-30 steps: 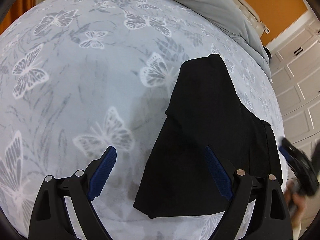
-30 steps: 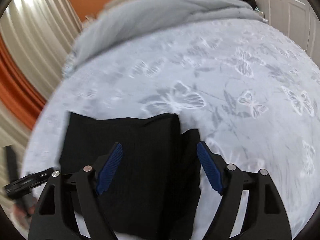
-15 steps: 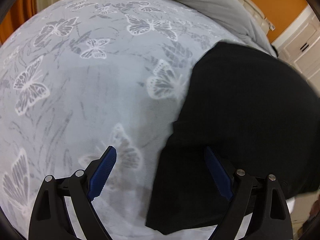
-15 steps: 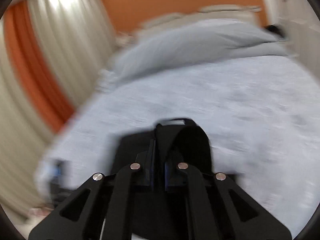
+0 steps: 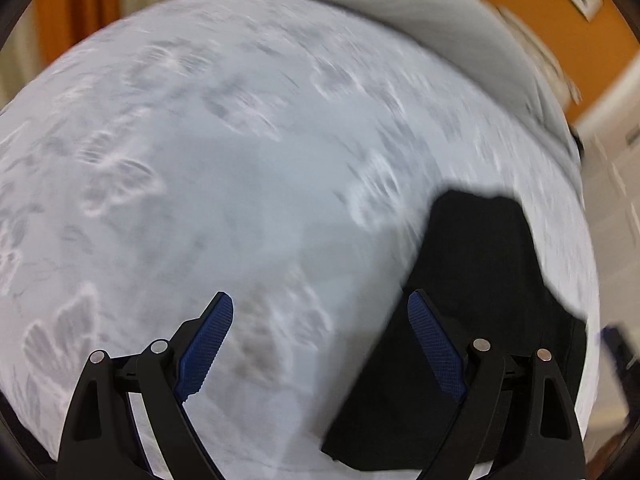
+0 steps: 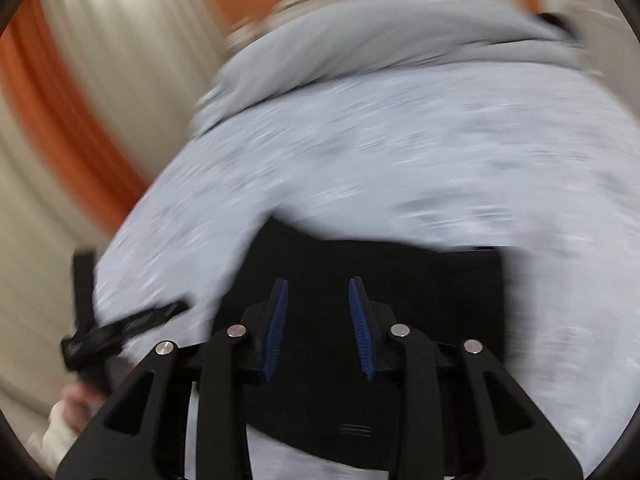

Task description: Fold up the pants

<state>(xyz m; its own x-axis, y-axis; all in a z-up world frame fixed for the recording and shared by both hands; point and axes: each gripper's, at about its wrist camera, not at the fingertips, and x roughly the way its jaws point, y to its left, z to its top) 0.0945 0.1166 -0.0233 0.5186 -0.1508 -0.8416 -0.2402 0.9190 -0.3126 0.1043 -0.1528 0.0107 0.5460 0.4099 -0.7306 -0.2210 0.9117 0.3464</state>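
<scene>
The black pants [image 5: 476,300] lie folded in a flat pile on the butterfly-print bedsheet [image 5: 240,184], at the lower right of the left wrist view. My left gripper [image 5: 320,316] hovers open over the sheet, its right finger over the pile's left edge, nothing between its pads. In the right wrist view the pants [image 6: 432,300] spread below my right gripper [image 6: 320,296]. Its jaws are opening, with a narrow gap between the blue pads and the cloth lying beneath them, not pinched. Both views are blurred by motion.
A grey duvet [image 6: 380,48] is bunched at the head of the bed. Orange wall and pale curtains [image 6: 100,60] stand beyond. The other gripper and a hand [image 6: 92,344] show at the left edge of the right wrist view. White cabinet doors [image 5: 616,184] line the bed's right side.
The right gripper shut on the pants' edge, lifted and carried it over, then let go and began opening. The pile now looks shorter. The left gripper stayed open and shifted slightly.
</scene>
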